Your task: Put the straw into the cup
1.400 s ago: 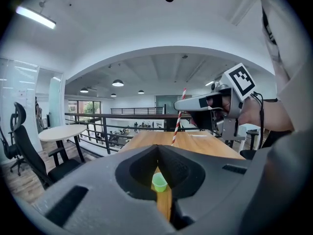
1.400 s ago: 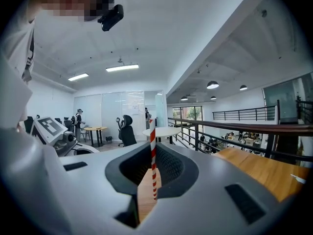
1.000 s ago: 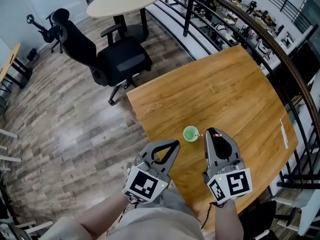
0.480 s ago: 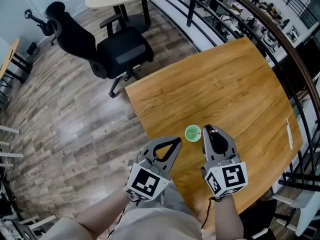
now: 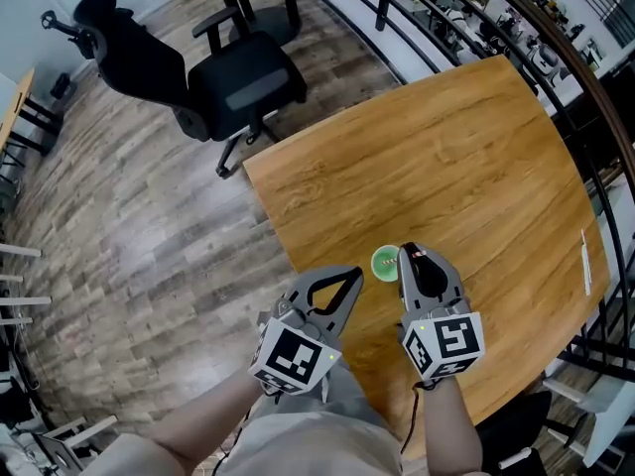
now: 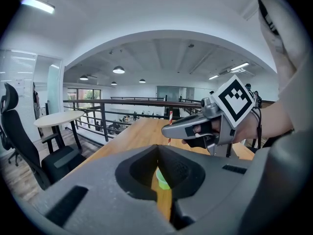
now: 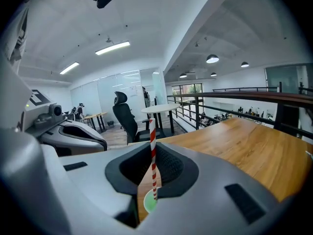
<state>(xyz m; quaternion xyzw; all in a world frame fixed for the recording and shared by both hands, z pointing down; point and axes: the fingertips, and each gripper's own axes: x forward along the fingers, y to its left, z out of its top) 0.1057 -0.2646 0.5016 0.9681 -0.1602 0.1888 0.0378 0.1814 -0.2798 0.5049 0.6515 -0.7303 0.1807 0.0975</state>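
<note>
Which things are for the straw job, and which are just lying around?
For the job: red-and-white striped straw, small green cup, right tool holding it.
Just lying about: black office chair, thin white strip on the wooden table.

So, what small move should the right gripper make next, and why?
Probably lower the right gripper straight down a little. It holds the red-and-white striped straw upright, and the lower end appears to be just over the mouth of the small green cup, so a short descent should seat it.
</note>
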